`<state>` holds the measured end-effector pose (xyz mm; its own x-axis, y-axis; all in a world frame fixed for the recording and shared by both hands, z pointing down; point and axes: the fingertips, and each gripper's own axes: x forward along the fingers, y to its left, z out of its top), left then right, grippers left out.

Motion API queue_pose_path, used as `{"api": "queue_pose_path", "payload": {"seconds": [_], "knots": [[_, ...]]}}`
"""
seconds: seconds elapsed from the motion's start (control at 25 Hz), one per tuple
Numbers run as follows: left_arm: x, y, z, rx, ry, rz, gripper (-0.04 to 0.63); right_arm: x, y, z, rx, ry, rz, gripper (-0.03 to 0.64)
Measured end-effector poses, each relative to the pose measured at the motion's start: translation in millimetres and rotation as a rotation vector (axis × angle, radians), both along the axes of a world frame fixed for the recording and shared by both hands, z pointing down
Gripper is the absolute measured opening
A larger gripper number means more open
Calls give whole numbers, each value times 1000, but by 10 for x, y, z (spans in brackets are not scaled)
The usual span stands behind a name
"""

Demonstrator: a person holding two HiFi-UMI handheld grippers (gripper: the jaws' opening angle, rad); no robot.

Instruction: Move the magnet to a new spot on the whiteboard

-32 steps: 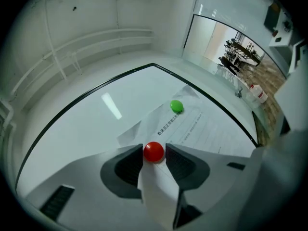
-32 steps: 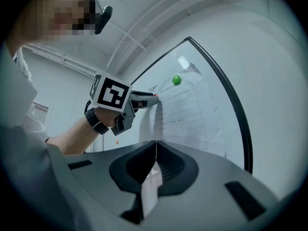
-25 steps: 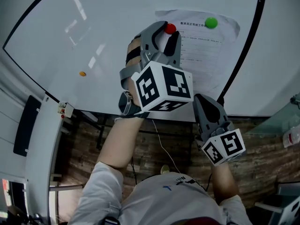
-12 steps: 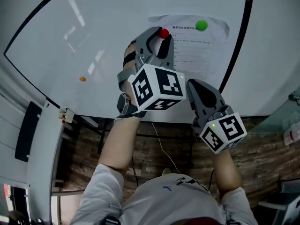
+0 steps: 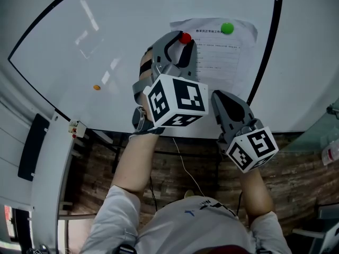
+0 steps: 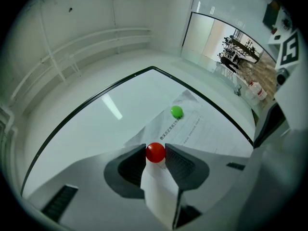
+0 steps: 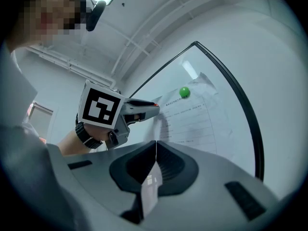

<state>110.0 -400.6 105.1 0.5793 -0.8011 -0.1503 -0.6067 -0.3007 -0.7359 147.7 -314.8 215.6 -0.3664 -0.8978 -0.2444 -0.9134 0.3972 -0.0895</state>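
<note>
A round red magnet sits over the top left corner of a printed paper sheet on the whiteboard. My left gripper is shut on it; the left gripper view shows the red magnet pinched between the jaw tips of that gripper. Whether it touches the board I cannot tell. A green magnet pins the sheet's top edge. My right gripper hangs lower, by the board's bottom edge, shut on nothing.
A small orange magnet sticks to the board's left part. A small white and red item lies on the ledge at the lower left. The black board frame runs down the right. Brick wall and a cable lie below.
My right gripper has risen closer beside the left one. The left gripper still holds the red magnet at the sheet's corner, shifted only slightly.
</note>
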Motion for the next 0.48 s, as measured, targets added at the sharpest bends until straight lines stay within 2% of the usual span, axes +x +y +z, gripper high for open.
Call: {"api": "queue_pose_path", "payload": {"seconds": [0.2,0.48], "knots": [[-99,138,41,-12,13,0,132,-78,79,13,-4,7,-18,14],[-285,455,184,-59,70,12,133,-217,267,101,-26,19,-57,14]]}}
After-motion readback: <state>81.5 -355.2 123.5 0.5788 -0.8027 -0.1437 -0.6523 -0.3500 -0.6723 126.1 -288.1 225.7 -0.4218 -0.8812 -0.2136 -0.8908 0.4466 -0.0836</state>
